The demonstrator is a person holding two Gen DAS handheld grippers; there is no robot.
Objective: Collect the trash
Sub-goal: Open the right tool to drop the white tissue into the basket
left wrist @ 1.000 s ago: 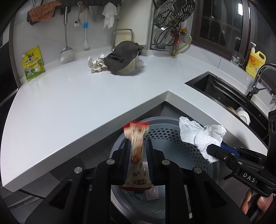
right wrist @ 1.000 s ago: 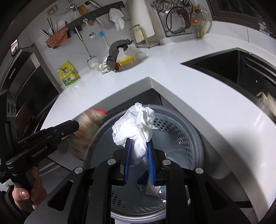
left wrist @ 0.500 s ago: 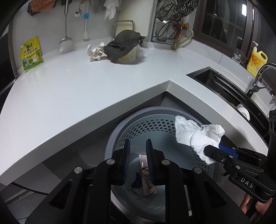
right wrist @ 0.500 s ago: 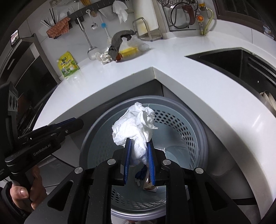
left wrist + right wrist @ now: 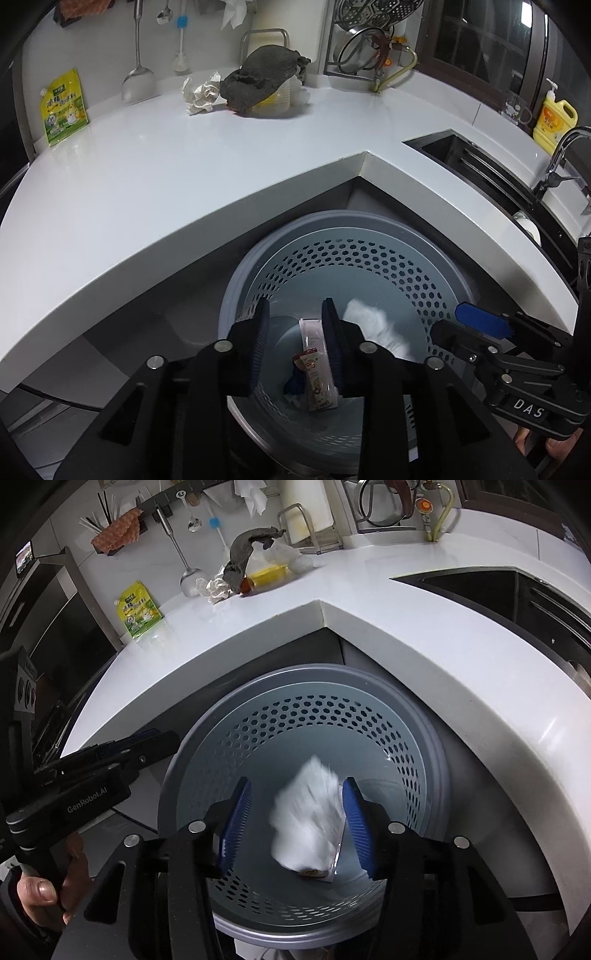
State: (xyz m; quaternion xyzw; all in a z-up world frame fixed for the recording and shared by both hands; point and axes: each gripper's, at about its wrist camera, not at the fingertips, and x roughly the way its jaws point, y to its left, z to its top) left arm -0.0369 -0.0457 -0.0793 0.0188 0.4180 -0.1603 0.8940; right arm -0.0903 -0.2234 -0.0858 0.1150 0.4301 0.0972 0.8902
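Tissue [image 5: 308, 818] blurs between the right tool's [image 5: 295, 825] parted fingers, inside the bin's rim [image 5: 295, 674]; left tool [image 5: 295, 347] parted.

Kitchen corner with a white counter [image 5: 155, 173]

Black sink [image 5: 476, 162] set into the counter, a tap [image 5: 561, 155] beside it. Spoons hanging on a white wall [image 5: 173, 528]. Dark window [image 5: 480, 37] behind a dish rack [image 5: 365, 40].

Dish-soap bottle [image 5: 556, 120] beside sink [image 5: 476, 162]; ladle [image 5: 137, 75] hanging.
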